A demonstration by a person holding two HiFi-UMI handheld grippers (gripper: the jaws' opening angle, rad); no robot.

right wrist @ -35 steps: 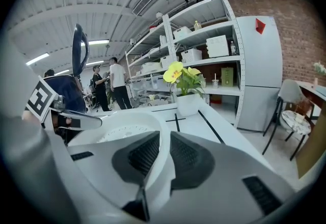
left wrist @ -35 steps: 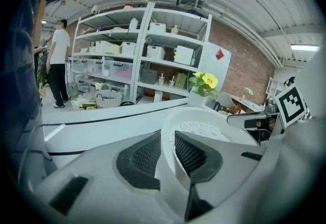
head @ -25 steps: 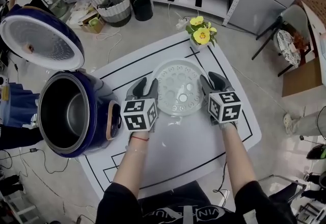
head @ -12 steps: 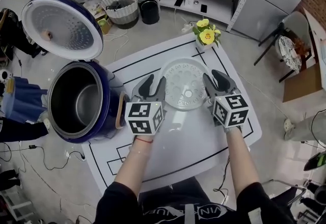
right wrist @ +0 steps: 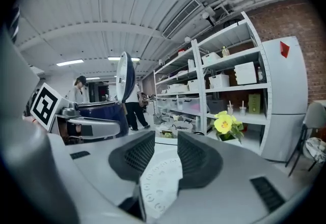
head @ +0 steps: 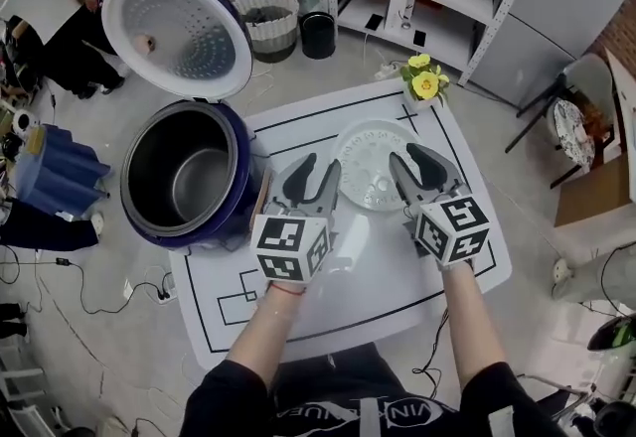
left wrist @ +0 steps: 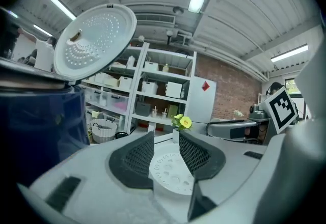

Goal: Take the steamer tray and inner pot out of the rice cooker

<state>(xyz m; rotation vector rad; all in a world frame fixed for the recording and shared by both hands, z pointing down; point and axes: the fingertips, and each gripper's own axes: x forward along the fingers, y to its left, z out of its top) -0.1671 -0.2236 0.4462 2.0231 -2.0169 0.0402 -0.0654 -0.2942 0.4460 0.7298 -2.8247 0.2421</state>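
Tray set down on the table right of the cooker, pot not yet lifted out; I hold left gripper near the cooker and right gripper farther right, jaws apart and empty, free, I judge, for the pot.

Left tongs and right tongs hover side by side, pointing forward, jaws apart, gripping nothing

left tool, right tool: grey, black pads, square-marker cubes; black sleeves; red wristband left.
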